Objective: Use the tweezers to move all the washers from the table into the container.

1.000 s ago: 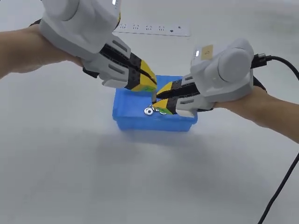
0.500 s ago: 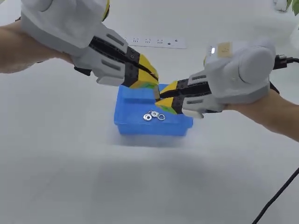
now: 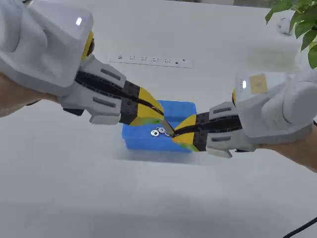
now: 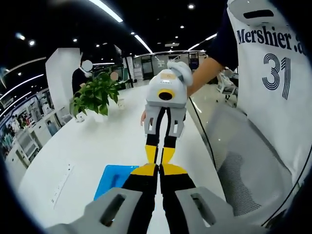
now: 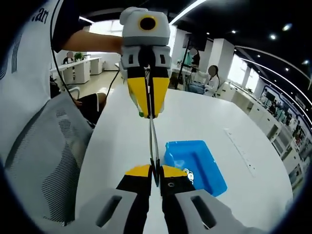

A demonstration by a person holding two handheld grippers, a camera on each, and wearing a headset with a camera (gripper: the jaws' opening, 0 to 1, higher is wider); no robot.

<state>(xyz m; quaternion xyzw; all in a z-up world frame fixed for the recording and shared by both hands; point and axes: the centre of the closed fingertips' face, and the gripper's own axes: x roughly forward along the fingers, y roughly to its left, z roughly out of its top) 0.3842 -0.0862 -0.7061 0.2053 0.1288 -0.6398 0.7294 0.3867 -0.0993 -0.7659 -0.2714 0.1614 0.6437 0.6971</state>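
A blue container (image 3: 184, 106) sits on the white table with several metal washers (image 3: 159, 132) lying in it. My left gripper (image 3: 157, 117) reaches in from the left and my right gripper (image 3: 179, 133) from the right, tip to tip above the container's front. Thin metal tweezers (image 3: 167, 129) run between the two tips. In the right gripper view the tweezers (image 5: 153, 146) stretch from my own shut jaws up to the left gripper (image 5: 148, 113), beside the container (image 5: 200, 168) and washers (image 5: 187, 174). The left gripper view has the container (image 4: 113, 179) left of its shut jaws.
A white power strip (image 3: 151, 60) lies behind the container. A green plant (image 3: 296, 20) stands at the far right corner. A black cable (image 3: 303, 228) trails at the lower right. A mesh chair (image 5: 53, 161) is beside the table edge.
The head camera has shifted. Both grippers look larger and lower, and their tips now meet over the container's front right, with the tweezers spanning between them.
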